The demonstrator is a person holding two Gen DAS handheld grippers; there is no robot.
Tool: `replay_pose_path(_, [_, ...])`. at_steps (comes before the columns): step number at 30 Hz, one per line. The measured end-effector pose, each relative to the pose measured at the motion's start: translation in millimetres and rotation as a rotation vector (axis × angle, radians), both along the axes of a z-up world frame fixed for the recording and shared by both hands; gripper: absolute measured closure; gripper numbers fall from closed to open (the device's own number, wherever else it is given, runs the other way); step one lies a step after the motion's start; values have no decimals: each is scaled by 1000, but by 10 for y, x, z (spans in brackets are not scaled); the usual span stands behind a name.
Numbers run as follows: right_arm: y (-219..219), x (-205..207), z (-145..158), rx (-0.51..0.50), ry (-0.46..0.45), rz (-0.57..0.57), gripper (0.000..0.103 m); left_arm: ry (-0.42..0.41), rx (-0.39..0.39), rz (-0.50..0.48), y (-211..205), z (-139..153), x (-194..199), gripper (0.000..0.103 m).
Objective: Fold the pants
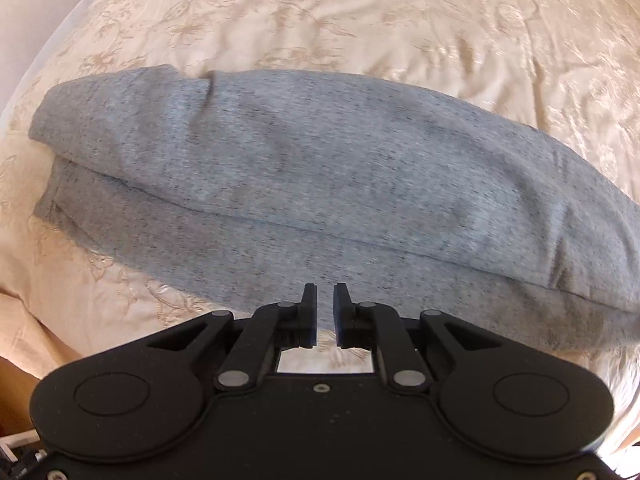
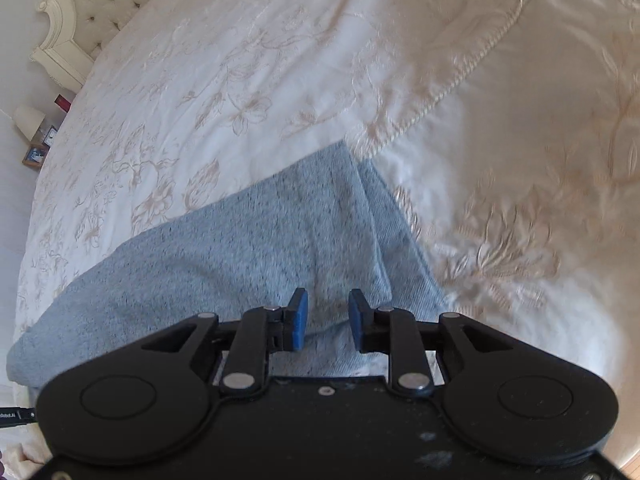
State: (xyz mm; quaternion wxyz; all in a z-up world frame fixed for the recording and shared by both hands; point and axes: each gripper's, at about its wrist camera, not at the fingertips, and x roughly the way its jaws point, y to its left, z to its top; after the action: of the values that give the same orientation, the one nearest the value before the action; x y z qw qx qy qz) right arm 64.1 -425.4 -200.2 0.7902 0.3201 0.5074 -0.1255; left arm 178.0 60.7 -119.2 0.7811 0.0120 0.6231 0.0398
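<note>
In your left wrist view, the grey pants [image 1: 320, 176] lie folded in a long band across the cream embroidered bedspread [image 1: 360, 16], one layer stacked on another. Your left gripper [image 1: 325, 294] hangs above their near edge, its fingers a narrow gap apart with nothing between them.

In your right wrist view, your right gripper [image 2: 328, 304] sits over one end of the pants [image 2: 248, 240], fingers apart and empty, the cloth lying flat beneath. A tufted headboard [image 2: 96, 4] and a small lamp [image 2: 29, 120] show at upper left.
</note>
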Motion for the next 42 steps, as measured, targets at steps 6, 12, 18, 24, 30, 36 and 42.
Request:
replay_pose_path(6, [-7, -39, -179, 96, 9, -158, 75, -44, 24, 171, 853, 132, 364, 80])
replay_pose_path(12, [4, 40, -234, 137, 0, -267, 72, -78, 65, 296, 1608, 122, 691, 70])
replay_pose_path(18, [68, 93, -255, 140, 8, -364, 72, -87, 69, 378, 2153, -29, 923, 69])
replay_pose_path(24, [167, 152, -259, 87, 29, -395, 71, -65, -11, 418, 2514, -230, 1065, 54])
replay_pose_path(30, [258, 219, -283, 55, 42, -414, 71, -32, -65, 458, 2678, -504, 1167, 46])
replay_pose_path(36, [248, 123, -285, 90, 19, -500, 71, -26, -106, 505, 2743, -691, 1210, 50])
replay_pose_path(42, [234, 48, -281, 95, 20, -514, 71, -93, -162, 552, 2792, -553, 1183, 97])
